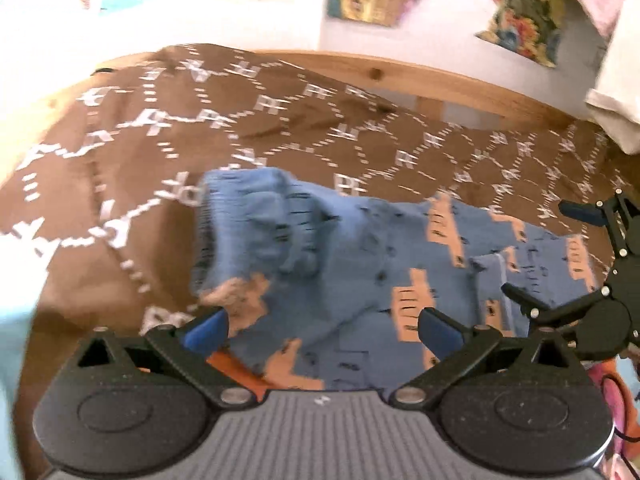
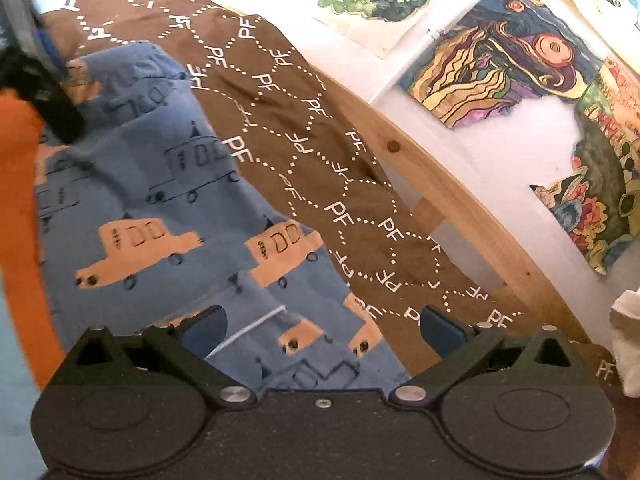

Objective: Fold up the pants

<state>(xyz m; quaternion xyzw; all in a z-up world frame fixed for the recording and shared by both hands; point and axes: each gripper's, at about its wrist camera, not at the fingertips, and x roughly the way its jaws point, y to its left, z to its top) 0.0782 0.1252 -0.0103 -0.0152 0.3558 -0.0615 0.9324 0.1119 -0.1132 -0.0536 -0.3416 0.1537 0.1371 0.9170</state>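
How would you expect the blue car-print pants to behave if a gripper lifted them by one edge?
The blue car-print pants would probably droop: they already lie in soft folds and bunches. They look like thin knit, so likely light. On the brown blanket they may drag rather than slide.

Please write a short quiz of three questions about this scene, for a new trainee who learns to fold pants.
1. True or false: the left gripper is clamped on the blue cotton pants with tan car prints.
2. The pants lie on: A) a brown bedspread with white PF letters; B) a glass table; C) a green carpet.
3. In the right wrist view, what is between the right gripper's open fingers?

Key: 1 false, its jaws stand open; 2 A; 3 the pants' fabric, unpinched.
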